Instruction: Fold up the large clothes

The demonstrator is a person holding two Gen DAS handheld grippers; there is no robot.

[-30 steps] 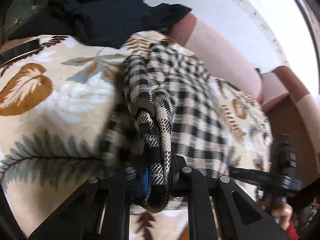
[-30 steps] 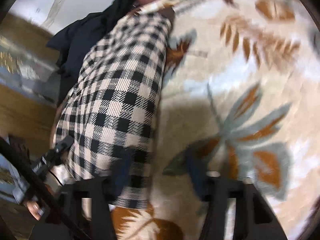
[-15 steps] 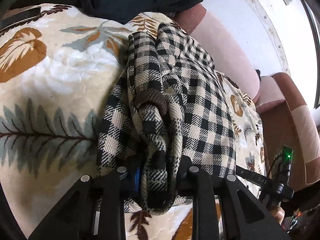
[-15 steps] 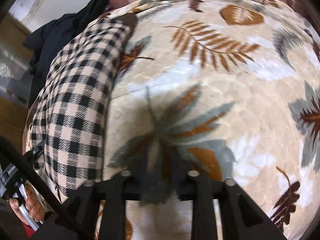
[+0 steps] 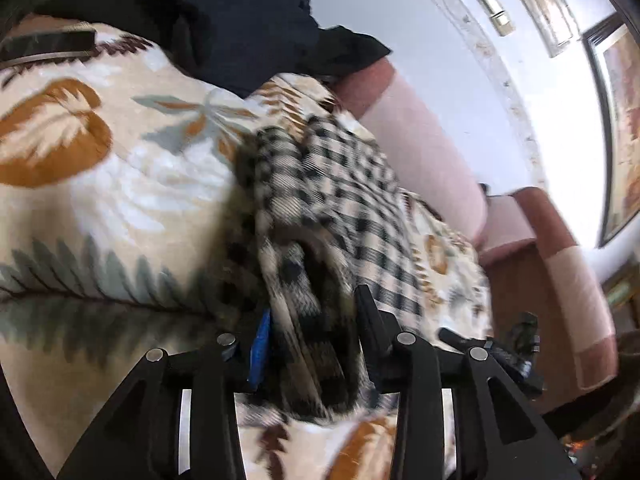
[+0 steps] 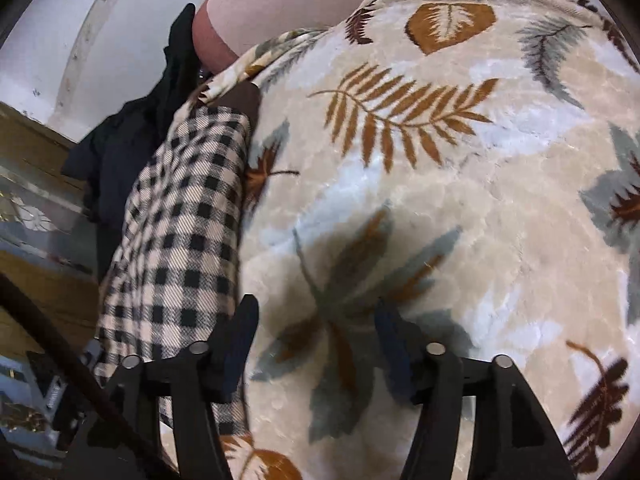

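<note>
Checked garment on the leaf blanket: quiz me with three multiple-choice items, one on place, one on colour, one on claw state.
1. In the right wrist view, where does the checked garment lie relative to the right claw?
A. to its left
B. to its right
C. between its fingers

2. What colour is the clothing heap behind the garment?
A. red
B. very dark, near black
C. yellow

3. What is the left claw doing?
A. open over bare blanket
B. gripping the sofa arm
C. closed on a bunch of the garment

Answers: 1 A, the check cloth runs along the left, with only leaf blanket between the spread fingers. 2 B, the pile looks dark throughout. 3 C, bunched check fabric sits between its fingers.
</note>
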